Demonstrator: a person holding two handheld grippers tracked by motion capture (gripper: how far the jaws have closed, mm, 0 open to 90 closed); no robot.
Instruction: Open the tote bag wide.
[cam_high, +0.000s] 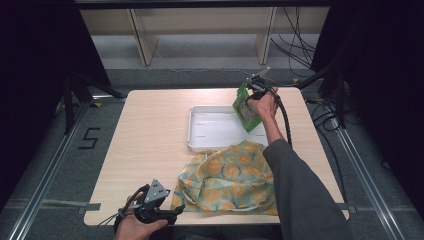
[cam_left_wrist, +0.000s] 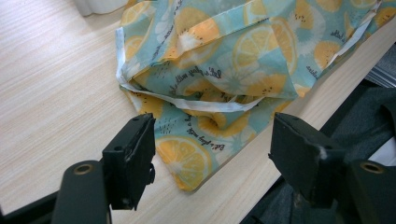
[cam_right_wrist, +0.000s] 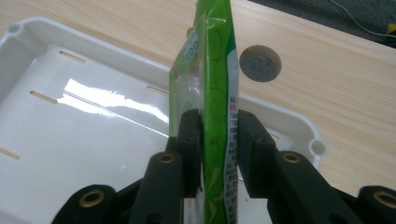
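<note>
Right tool (cam_right_wrist: 219, 154) is up over the far right corner of the white tray (cam_high: 200, 127), clamped tight on a green snack pouch (cam_high: 245, 107). In the right gripper view both black jaws press flat against the pouch's (cam_right_wrist: 217, 84) sides, and it stands edge-on above the tray's (cam_right_wrist: 70, 121) glossy floor. The pouch hangs in the air, clear of the tray, tilted slightly in the high view. Beyond the tray's rim there's a round grey cap (cam_right_wrist: 260, 63) set into the wooden counter (cam_right_wrist: 336, 84).

Down at the near edge, the left tool (cam_high: 165, 212) rests low by the counter's (cam_high: 145, 145) front, jaws spread wide and gripping nothing. Between those jaws in the left gripper view lies the crumpled cloth bag (cam_left_wrist: 224, 70), teal with orange slices and white trim. That bag (cam_high: 230, 177) sits on the counter just in front of the tray, its near corner reaching the counter's edge.
</note>
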